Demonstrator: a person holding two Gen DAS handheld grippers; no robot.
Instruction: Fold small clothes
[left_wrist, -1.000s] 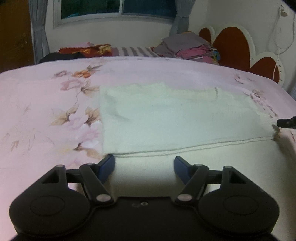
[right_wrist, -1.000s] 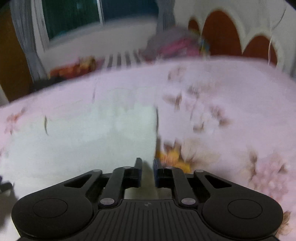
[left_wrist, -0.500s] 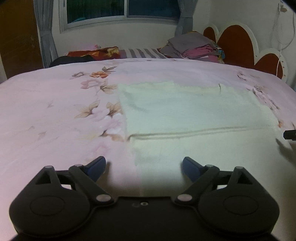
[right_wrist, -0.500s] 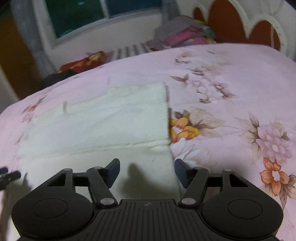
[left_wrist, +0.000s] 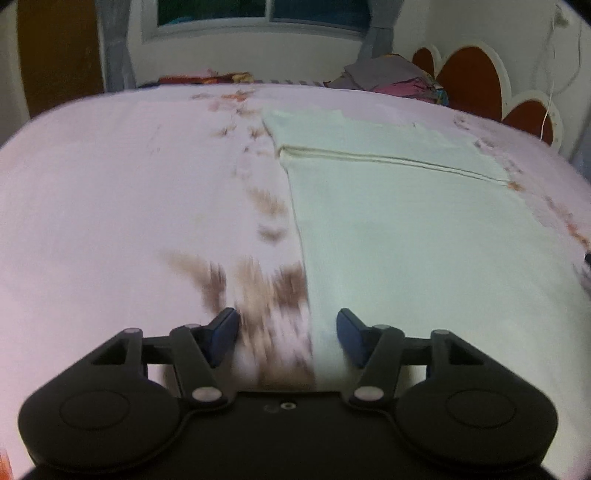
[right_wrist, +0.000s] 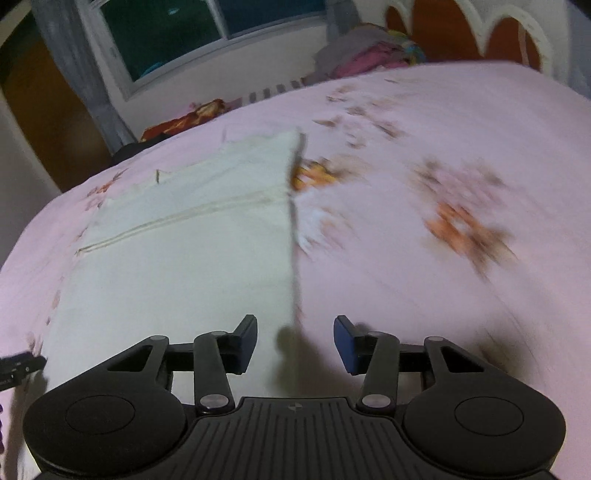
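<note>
Both grippers, left (left_wrist: 287, 334) and right (right_wrist: 294, 341), now hover with jaws apart, the cream cloth (left_wrist: 406, 229) released.

Dim indoor light; both fisheye views are motion-blurred, most on the flower print of the bedsheet (left_wrist: 110, 206), with curved edges

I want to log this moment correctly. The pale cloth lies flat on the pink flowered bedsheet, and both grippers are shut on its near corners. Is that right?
Not quite. The cloth does lie flat on the bedsheet, but both wrist views show the left gripper and right gripper open, each straddling a side edge and gripping nothing.
</note>
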